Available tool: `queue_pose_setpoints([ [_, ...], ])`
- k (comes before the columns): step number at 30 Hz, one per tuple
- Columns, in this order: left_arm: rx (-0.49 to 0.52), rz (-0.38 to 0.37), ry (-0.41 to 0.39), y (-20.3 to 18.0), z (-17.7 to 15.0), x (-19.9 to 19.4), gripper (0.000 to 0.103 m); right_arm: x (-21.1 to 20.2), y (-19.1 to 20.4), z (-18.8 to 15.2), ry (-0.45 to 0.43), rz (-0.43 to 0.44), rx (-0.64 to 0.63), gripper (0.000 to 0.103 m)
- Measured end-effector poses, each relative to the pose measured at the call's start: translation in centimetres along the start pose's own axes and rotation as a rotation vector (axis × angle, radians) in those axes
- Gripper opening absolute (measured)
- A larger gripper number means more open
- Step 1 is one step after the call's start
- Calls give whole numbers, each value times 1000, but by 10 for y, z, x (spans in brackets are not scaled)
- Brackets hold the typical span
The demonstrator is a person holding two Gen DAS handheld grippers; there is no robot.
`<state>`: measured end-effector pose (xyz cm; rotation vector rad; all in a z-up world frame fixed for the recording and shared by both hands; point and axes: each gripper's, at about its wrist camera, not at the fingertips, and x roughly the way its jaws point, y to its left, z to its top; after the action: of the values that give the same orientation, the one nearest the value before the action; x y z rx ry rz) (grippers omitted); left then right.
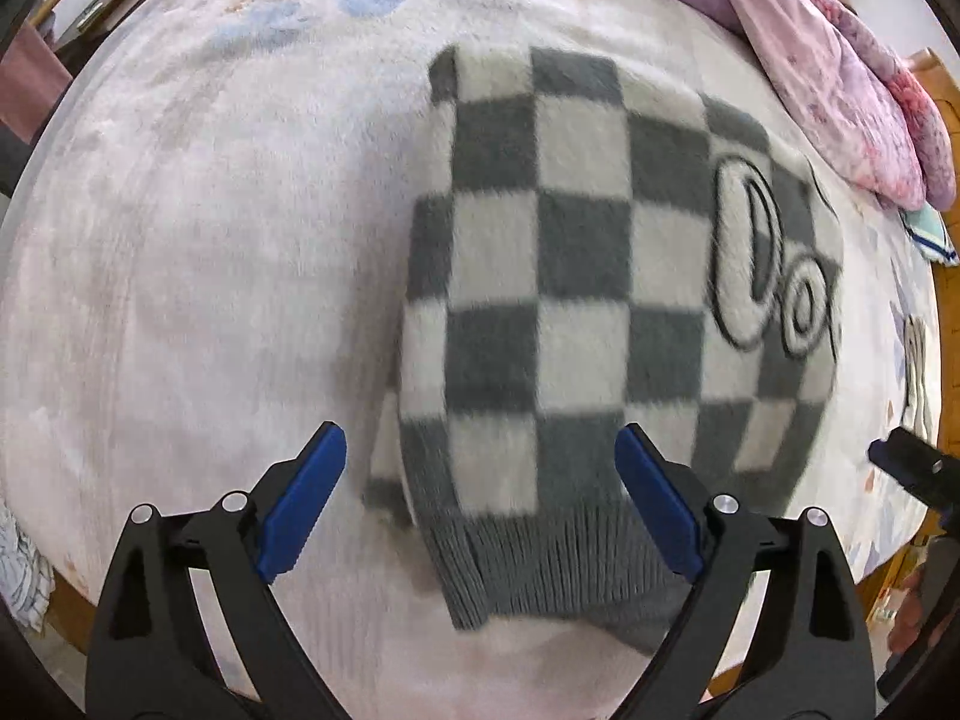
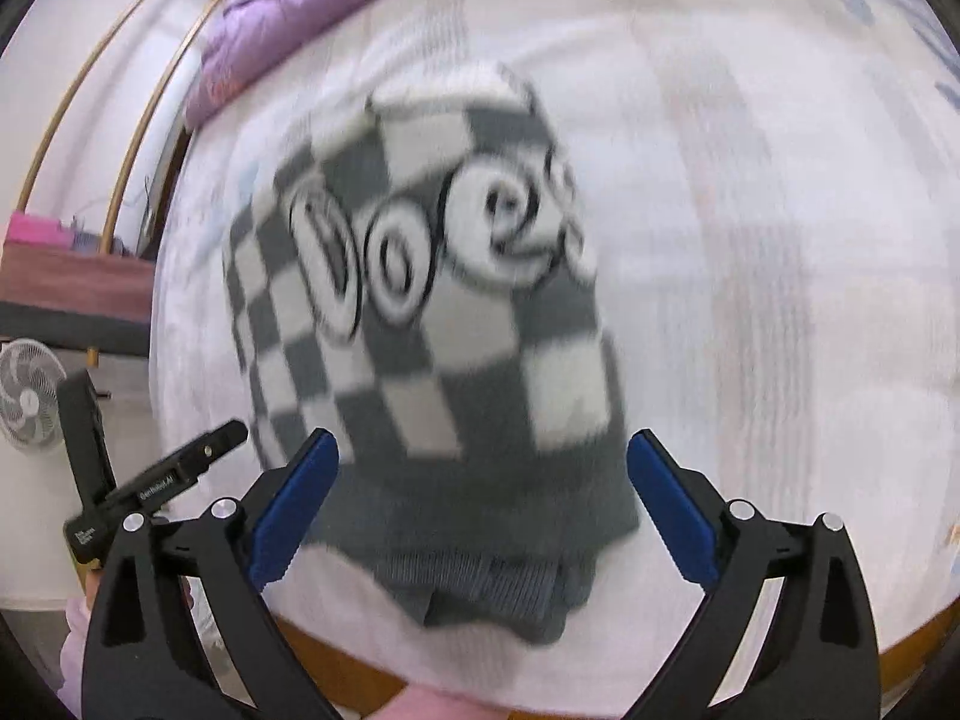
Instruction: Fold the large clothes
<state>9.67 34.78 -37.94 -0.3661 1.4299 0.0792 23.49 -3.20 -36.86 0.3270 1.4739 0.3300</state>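
Note:
A grey and white checkered sweater (image 1: 576, 300) with outlined lettering lies folded on a pale fuzzy bed cover (image 1: 180, 270). Its ribbed grey hem (image 1: 540, 564) points toward me. My left gripper (image 1: 480, 480) is open and empty, hovering over the hem's left part. In the right wrist view the sweater (image 2: 432, 330) shows blurred, its ribbed hem (image 2: 492, 588) near the bed edge. My right gripper (image 2: 480, 486) is open and empty just above the hem. The right gripper (image 1: 918, 468) shows at the left view's right edge, and the left gripper (image 2: 174, 474) at the right view's left edge.
Pink and purple bedding (image 1: 840, 60) is piled at the far side of the bed, also in the right wrist view (image 2: 270, 18). A wooden bed frame (image 2: 336, 660) runs along the near edge. A white fan (image 2: 27, 396) stands on the floor at the left.

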Motion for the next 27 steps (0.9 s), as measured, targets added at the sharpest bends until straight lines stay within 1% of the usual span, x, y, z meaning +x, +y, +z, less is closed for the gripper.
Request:
queue_pose_setpoints([
  [3,-3,-24,-9,4,18,8,92,6,-1,22,-25,15,-25,94],
  [4,-6,-41,-11,-5,26,17,92,10,0,28,-31,15,-37,95],
  [6,-20,-99,-14,-5,47,30,92,28,5,42,-28,30,-65,95],
  [9,-55,-173,-30,4,67,47,93,57,9,64,8,39,-105,95],
  [11,-88,-209,-42,9,84,64,94,71,5,76,29,18,-124,95],
  [12,-107,-245,-39,15,92,74,98,79,2,81,45,7,-132,95],
  [13,-119,-283,-26,15,101,86,98,96,-4,89,82,8,-143,95],
  [14,-130,-334,-7,20,105,95,98,103,-10,94,95,71,-143,95],
  [16,-136,-421,16,28,114,109,98,113,-18,101,119,162,-154,96],
  [18,-95,-490,4,33,115,114,98,118,-26,103,138,232,-160,97],
  [19,-81,-521,-4,35,115,116,98,123,-34,104,150,286,-140,97],
  [20,-77,-552,-9,38,115,120,98,127,-39,105,157,319,-127,97],
  [22,-78,-619,-16,45,114,125,98,144,-54,102,194,454,-38,97],
  [23,-78,-655,-10,49,112,125,98,152,-61,98,196,510,16,97],
  [24,-87,-707,5,53,112,128,98,152,-64,94,170,531,28,97],
  [25,-97,-763,38,54,113,132,98,149,-63,90,134,528,12,97],
  [26,-109,-844,100,53,113,138,98,148,-63,87,109,528,19,97],
  [27,-121,-946,211,46,109,149,98,147,-64,83,94,534,38,97],
])
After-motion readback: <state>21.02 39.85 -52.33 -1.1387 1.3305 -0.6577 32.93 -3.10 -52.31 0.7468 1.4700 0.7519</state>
